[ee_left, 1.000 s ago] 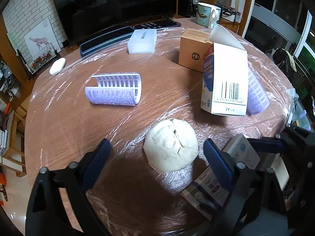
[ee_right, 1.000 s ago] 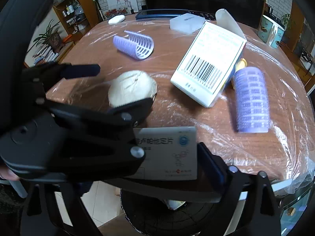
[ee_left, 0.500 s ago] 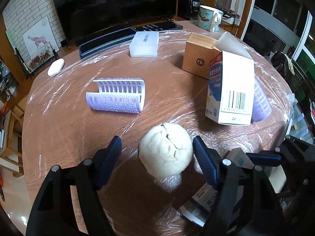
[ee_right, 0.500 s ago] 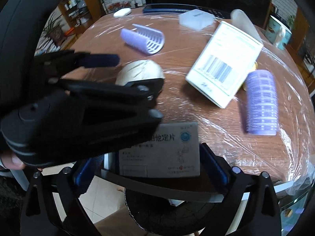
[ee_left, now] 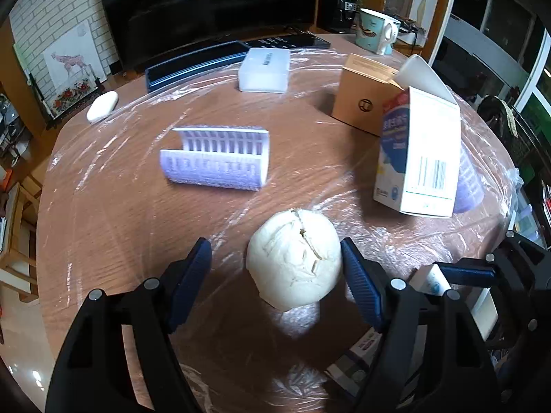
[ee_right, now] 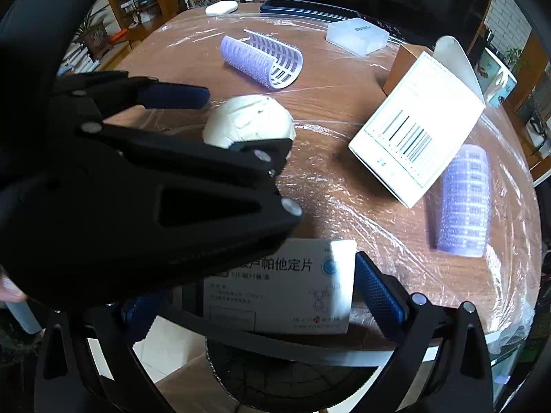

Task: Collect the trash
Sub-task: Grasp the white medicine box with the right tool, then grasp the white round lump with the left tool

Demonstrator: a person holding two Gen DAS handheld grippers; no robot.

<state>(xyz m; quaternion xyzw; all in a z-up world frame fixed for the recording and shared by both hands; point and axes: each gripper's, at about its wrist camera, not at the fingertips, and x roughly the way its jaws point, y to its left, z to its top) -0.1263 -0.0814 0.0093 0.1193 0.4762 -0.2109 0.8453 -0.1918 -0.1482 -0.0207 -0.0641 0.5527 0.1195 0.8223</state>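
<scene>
Bins first: we see one dark bin [ee_right: 275, 375] at the bottom of the right wrist view, below the table [ee_left: 103, 223] edge; we cannot tell what is in it. A brown carton [ee_left: 361, 106] stands shut at the upper right of the left view, a clear lidded case [ee_left: 265, 74] above centre, a mug [ee_left: 375, 31] at the top right; their contents stay hidden.

Our left gripper [ee_left: 275, 258] hangs low in its frame with the white bun [ee_left: 294, 258] between the blue pads. The right-hand pad sits at the bun's edge, the left-hand pad stands clear, and the jaws are opening. Our right gripper [ee_right: 248, 292] is spread wide and opening, with the pill box [ee_right: 286, 292] between the fingers, low centre over the bin; one pad lies just beside its right end, the other is hidden behind the left gripper.

Against a second ago, our left jaws are narrower about the bun, and our right ones have let go of the pill box. The split curler [ee_left: 217, 165], whole curler [ee_right: 465, 199] and white carton [ee_left: 420, 158] lie as before.
</scene>
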